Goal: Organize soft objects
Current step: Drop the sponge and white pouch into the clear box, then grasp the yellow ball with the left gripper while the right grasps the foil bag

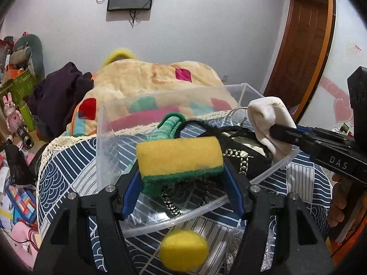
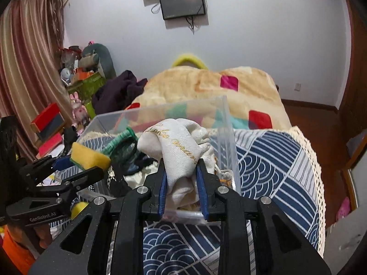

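My left gripper (image 1: 181, 174) is shut on a yellow and green sponge (image 1: 180, 158) and holds it over the near side of a clear plastic bin (image 1: 103, 142). The sponge also shows in the right wrist view (image 2: 90, 155). My right gripper (image 2: 181, 167) is shut on a white cloth pouch with gold lettering (image 2: 181, 146), held over the bin's right side (image 2: 226, 142). The pouch also shows in the left wrist view (image 1: 268, 121). Inside the bin lie a green knitted item (image 1: 170, 123) and a black bag with a chain (image 1: 238, 155). A yellow ball (image 1: 183, 251) lies on the cloth in front of the bin.
The bin stands on a navy and white patterned cloth (image 2: 263, 160) with a lace edge. Behind it lies a beige blanket with coloured patches (image 2: 206, 84) and a dark garment (image 2: 119, 91). Toys and boxes (image 1: 16, 114) clutter the left. A wooden door (image 1: 305, 45) is at the right.
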A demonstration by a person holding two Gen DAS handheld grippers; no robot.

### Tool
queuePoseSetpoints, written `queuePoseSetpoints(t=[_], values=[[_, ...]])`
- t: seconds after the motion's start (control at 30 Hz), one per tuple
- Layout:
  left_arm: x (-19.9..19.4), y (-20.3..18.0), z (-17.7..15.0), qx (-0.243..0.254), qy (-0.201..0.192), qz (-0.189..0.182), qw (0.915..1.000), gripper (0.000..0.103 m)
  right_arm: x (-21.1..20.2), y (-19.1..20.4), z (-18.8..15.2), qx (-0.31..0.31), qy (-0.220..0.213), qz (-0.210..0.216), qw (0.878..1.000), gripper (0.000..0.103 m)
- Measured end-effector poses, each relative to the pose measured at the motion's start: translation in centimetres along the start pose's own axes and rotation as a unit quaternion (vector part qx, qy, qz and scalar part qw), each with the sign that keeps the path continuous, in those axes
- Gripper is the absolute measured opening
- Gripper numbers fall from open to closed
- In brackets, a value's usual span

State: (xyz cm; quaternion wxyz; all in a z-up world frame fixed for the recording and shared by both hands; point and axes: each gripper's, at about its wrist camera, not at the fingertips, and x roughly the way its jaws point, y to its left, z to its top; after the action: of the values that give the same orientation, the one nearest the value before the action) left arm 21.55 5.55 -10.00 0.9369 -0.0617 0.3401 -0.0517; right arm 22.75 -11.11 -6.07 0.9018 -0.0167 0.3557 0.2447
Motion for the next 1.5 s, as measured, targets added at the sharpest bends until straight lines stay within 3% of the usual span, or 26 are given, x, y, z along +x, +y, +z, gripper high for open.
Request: queuePoseSetpoints(t=[0.07, 0.37, 0.47, 0.7, 0.93, 1.17, 1.5], values=[[-0.3, 0.1, -0.1, -0.003, -0.001, 0.000, 1.0000, 0.069, -0.4, -0.1, 0.0, 0.006, 0.001, 0.006, 1.000, 0.035], [-2.6, -0.6, -0.4, 0.009, -0.015, -0.004, 0.9998, 0.072, -3.1, -0.1, 0.1, -0.004, -0.030, 0.013, 0.999, 0.056], [-4.0, -1.0, -0.4, 0.013, -0.029, -0.004, 0.9995, 0.073, -4.9, 0.5, 0.1, -0.013, -0.053, 0.013, 0.998, 0.059], [-7.8, -2.0, -0.3, 0.029, -0.070, 0.000, 0.9971, 0.085, -8.2, 2.6, -0.1, -0.047, -0.111, 0.014, 0.993, 0.072], [-10.7, -2.6, -1.6, 0.038, -0.088, -0.002, 0.9954, 0.094, -9.4, 4.2, -1.6, -0.056, -0.120, 0.032, 0.991, 0.075], [-11.0, -2.2, -4.6, 0.033, -0.064, 0.005, 0.9974, 0.095, -7.5, 4.9, -4.3, -0.054, -0.080, 0.044, 0.994, 0.075], [-7.7, 0.2, -9.3, -0.002, 0.015, 0.010, 0.9998, 0.095, -2.3, 5.3, -9.2, -0.048, 0.032, 0.065, 0.996, 0.075]])
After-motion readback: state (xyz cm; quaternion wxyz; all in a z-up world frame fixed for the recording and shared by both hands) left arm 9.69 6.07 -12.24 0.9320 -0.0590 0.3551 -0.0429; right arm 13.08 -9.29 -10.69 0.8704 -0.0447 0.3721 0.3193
